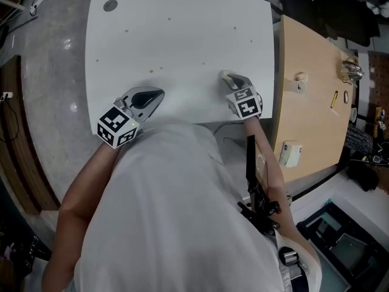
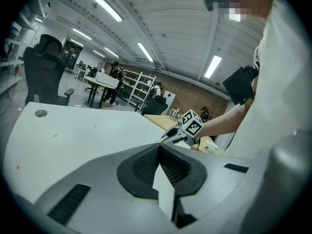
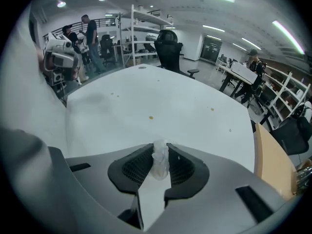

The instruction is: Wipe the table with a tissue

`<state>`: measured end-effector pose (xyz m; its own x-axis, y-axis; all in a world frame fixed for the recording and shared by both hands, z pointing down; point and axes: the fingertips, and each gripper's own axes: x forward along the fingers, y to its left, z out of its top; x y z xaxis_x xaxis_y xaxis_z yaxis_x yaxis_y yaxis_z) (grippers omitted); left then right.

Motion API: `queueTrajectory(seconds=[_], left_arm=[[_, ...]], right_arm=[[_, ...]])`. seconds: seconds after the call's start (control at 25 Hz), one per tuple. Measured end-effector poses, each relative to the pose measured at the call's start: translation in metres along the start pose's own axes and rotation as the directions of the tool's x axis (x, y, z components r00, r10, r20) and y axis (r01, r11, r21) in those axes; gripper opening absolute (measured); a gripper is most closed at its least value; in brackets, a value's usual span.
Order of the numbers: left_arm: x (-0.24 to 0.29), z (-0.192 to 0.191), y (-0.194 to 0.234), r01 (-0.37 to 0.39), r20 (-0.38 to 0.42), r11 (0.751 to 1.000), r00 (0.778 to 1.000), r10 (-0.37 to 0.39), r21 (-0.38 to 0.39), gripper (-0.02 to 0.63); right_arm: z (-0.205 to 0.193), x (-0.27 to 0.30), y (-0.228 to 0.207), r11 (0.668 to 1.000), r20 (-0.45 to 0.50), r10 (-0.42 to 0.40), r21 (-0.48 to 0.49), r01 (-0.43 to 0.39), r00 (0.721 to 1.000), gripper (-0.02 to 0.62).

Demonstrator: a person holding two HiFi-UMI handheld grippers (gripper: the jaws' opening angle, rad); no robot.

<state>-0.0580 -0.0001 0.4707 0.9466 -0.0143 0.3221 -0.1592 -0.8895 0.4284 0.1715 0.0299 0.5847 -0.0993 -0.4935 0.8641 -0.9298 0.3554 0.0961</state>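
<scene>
L gripper (image 1: 159, 94) jaws shut, nr level; R gripper (image 1: 228, 78) tilted down, clamped on tissue (image 3: 160, 161).

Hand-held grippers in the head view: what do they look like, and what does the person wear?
Both the left hand-held gripper and the right hand-held gripper have smooth grey shells, black ribbed pads, and a white cube with black square markers. The person wears a white short-sleeved shirt.

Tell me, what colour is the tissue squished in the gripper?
White. The tissue shows best in the right gripper view, pinched by the right gripper.
</scene>
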Motion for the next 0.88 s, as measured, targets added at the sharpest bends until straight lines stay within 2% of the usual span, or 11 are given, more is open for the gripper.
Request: queueTrajectory(seconds=[0.12, 0.28, 0.48, 0.64, 0.88], left_arm=[[0.012, 0.01, 0.001, -0.01, 0.006, 1.0, 1.0, 0.01, -0.003, 0.008], [0.025, 0.027, 0.001, -0.068, 0.032, 0.998, 0.997, 0.068, -0.008, 0.008], [0.061, 0.032, -0.011, -0.099, 0.019, 0.995, 0.995, 0.099, -0.008, 0.008], [0.075, 0.042, -0.012, -0.165, 0.018, 0.986, 0.986, 0.166, -0.011, 0.008], [0.104, 0.058, -0.018, -0.232, 0.037, 0.973, 0.972, 0.233, -0.019, 0.008]], right_arm=[[0.004, -0.008, -0.015, 1.0, 0.027, 0.007, -0.004, -0.007, 1.0, 0.087], [0.019, -0.006, -0.047, 0.998, 0.049, 0.019, -0.066, -0.016, 0.999, 0.087], [0.016, -0.007, -0.088, 0.994, 0.07, 0.013, -0.107, -0.006, 0.997, 0.086], [0.023, -0.007, -0.113, 0.988, 0.114, 0.028, -0.152, -0.011, 0.993, 0.087], [0.016, -0.006, -0.165, 0.993, 0.152, 0.006, -0.119, 0.013, 0.988, 0.087]])
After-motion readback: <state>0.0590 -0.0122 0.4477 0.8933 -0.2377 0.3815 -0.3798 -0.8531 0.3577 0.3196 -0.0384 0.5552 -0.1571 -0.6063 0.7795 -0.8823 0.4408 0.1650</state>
